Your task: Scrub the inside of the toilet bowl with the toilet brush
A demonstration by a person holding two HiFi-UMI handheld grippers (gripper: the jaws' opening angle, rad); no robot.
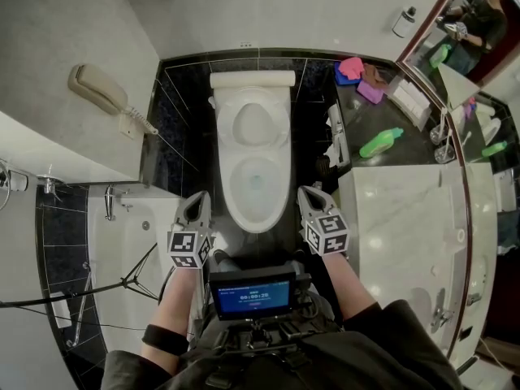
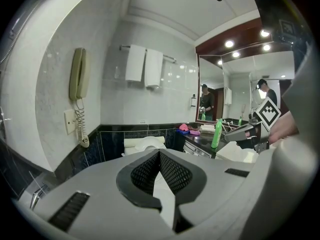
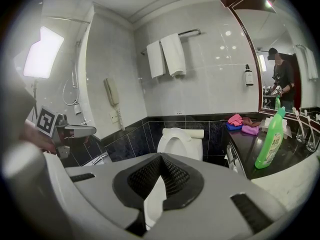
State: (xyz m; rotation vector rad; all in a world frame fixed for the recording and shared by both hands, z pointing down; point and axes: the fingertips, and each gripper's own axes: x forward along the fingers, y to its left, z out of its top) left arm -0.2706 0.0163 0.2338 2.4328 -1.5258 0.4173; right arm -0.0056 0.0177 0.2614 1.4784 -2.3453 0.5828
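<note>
Both grippers are empty. The left gripper (image 1: 197, 200) has its jaws pressed together at the tips, with nothing between the pads, as the left gripper view confirms (image 2: 160, 154). The right gripper (image 1: 309, 195) is in the same condition: jaws closed on nothing (image 3: 160, 157).

The toilet bowl (image 1: 231, 187) lies directly ahead of the jaw tips, between the two grippers and below them. Its lid (image 1: 253, 124) is raised on the far side, so the bowl interior is accessible.

The toilet brush cannot be identified with certainty. A small dark object (image 1: 322, 167) on the floor, just ahead of the right gripper and beside the bowl, may be the brush or its holder.

Task status, as judged: not started. No brush is held and no tool is inside the bowl. Remaining steps: locate and grasp the brush handle, carry the head into the bowl, scrub the inner wall, return the brush.
</note>
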